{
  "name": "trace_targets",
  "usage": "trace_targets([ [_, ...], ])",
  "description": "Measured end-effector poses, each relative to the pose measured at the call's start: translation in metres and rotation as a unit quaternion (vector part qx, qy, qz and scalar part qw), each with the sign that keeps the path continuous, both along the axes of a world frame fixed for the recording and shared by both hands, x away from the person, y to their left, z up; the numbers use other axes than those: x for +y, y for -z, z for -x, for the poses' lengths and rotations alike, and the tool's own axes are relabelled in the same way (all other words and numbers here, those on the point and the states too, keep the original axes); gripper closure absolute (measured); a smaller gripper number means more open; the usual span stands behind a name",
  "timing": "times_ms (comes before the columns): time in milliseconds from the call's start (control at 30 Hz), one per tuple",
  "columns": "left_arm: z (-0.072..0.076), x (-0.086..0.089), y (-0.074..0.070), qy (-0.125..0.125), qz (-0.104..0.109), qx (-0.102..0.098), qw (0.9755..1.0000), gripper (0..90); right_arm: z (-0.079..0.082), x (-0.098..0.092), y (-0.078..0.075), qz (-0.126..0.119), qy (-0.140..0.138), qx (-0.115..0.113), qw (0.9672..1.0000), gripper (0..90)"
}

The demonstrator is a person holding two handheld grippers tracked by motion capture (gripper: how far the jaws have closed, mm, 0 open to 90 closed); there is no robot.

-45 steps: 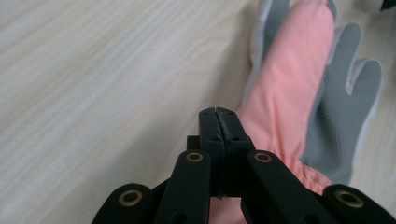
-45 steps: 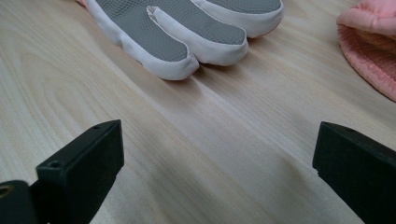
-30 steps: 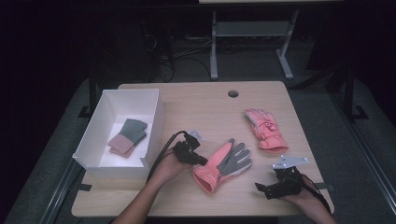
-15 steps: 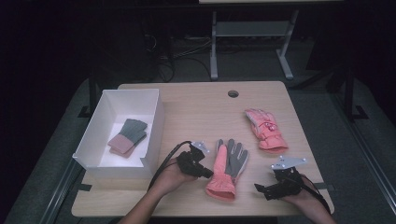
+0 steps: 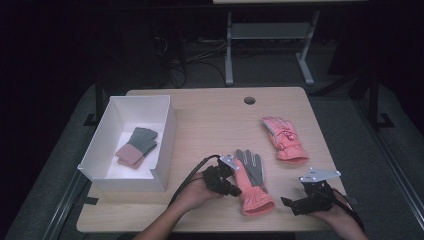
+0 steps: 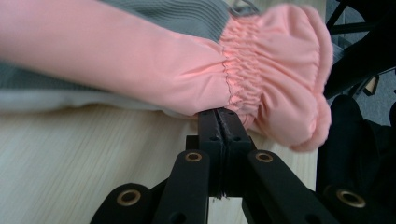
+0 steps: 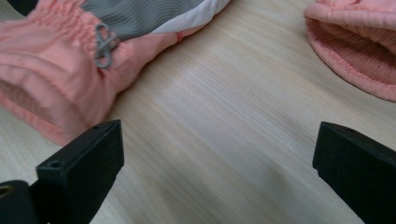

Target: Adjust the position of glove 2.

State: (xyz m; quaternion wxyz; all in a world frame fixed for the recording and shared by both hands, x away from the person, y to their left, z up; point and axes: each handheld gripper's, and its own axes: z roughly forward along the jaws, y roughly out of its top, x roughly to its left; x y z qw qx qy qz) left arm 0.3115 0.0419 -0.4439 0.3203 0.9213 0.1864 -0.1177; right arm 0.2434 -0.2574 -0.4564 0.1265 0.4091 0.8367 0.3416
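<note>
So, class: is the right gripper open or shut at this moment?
Open. In the right gripper view its jaws stand far apart with bare table between them; the right gripper rests beside the pink and grey glove, gripping nothing.

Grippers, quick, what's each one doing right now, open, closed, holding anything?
Left gripper: closed, pinching the edge of the pink glove with the grey palm near its cuff.
Right gripper: open, holding nothing, resting on the table.
</note>
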Motion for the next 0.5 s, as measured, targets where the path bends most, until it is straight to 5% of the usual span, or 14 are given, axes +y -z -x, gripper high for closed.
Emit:
trace_targets([
  [500,-0.008,-0.032,0.002,0.017,0.003,-0.002,0.9998,88.8,0.003,-0.007,0.007,0.004,-0.008,0.007,0.9999,1.7],
])
